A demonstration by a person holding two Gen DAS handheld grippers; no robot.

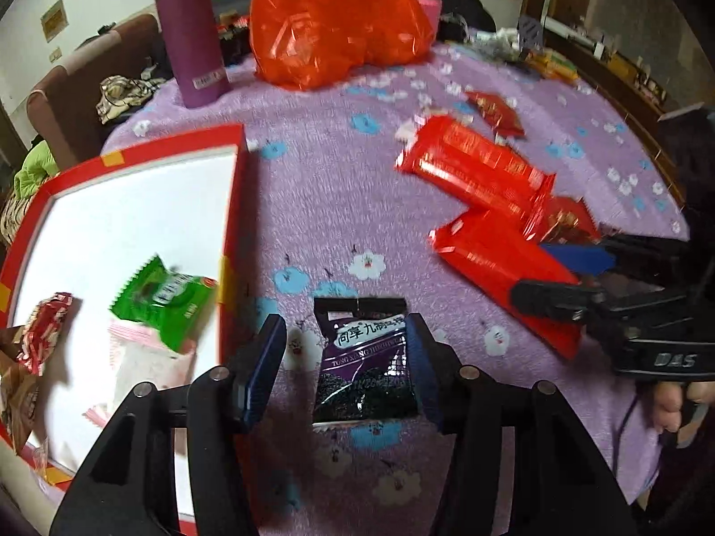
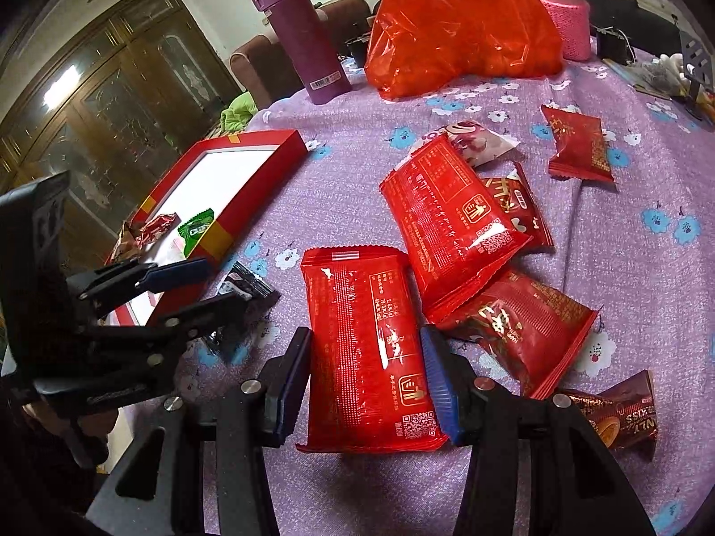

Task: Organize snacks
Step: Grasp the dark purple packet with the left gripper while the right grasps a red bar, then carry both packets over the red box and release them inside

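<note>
My left gripper [image 1: 346,364] is open over a dark purple snack packet [image 1: 364,362] that lies flat on the purple cloth between its fingers; the right finger touches the packet's edge. The packet also shows in the right wrist view [image 2: 243,288]. My right gripper [image 2: 366,384] is open around a long red packet [image 2: 368,348] lying on the cloth. A red box [image 1: 232,223] with a white floor holds a green packet [image 1: 163,297], a pink packet [image 1: 147,357] and a red-white candy [image 1: 42,332]. More red packets [image 2: 451,219] lie nearby.
A purple flask [image 1: 190,31], an orange-red plastic bag [image 1: 330,18] and a pink bottle [image 2: 565,13] stand at the back of the table. Small red packets [image 2: 578,143] and a brown candy [image 2: 621,415] lie to the right. A sofa stands behind.
</note>
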